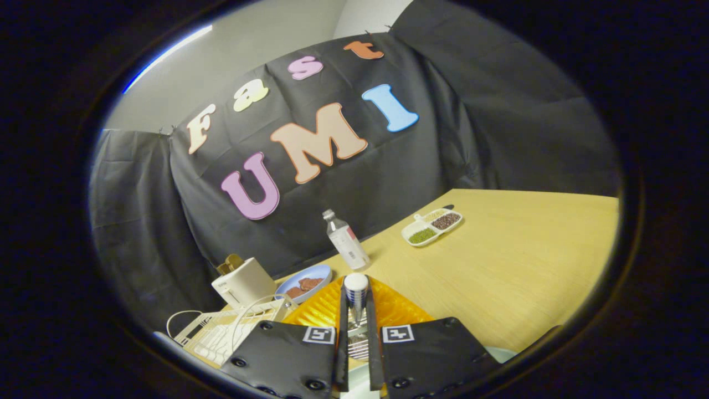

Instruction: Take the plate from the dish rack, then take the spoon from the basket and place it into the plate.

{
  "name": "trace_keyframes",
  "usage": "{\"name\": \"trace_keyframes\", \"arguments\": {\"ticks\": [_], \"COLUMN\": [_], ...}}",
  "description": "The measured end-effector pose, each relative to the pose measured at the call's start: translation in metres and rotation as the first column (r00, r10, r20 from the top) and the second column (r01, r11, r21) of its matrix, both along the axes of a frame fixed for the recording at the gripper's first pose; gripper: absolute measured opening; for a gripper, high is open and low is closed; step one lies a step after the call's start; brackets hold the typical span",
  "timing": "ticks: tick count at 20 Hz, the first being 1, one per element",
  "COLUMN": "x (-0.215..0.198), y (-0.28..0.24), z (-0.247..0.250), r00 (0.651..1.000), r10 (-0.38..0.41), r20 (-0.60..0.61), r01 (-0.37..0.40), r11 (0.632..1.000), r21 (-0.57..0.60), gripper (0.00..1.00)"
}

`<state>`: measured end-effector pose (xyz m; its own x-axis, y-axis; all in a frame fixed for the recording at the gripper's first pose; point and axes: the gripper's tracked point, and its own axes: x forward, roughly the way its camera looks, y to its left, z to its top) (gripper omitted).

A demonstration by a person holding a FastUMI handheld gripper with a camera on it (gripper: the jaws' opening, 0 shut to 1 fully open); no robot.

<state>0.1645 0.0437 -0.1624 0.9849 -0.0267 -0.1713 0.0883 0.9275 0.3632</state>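
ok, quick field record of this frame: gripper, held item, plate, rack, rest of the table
gripper: gripper, fingers close together, pressing on a metal handle
held item: shiny metal spoon handle, rounded end pointing ahead; bowl end hidden
plate: translucent orange plate just ahead of the fingers, under the handle
rack: white wire dish rack beside the gripper
beyond: white toaster, blue plate with brownish food, clear plastic bottle, white divided dish of beans
surface: light wooden table
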Motion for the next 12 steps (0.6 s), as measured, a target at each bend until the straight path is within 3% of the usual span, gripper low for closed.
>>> {"name": "trace_keyframes", "arguments": {"ticks": [7,12], "x": [-0.011,-0.032], "y": [-0.001,-0.003], "z": [0.054,0.092], "r00": [0.995,0.987], "r10": [0.010,0.038], "r20": [0.096,0.156], "r01": [-0.006,-0.040], "r11": [0.999,0.999], "r21": [-0.045,0.007], "gripper": [0.17,0.17]}}
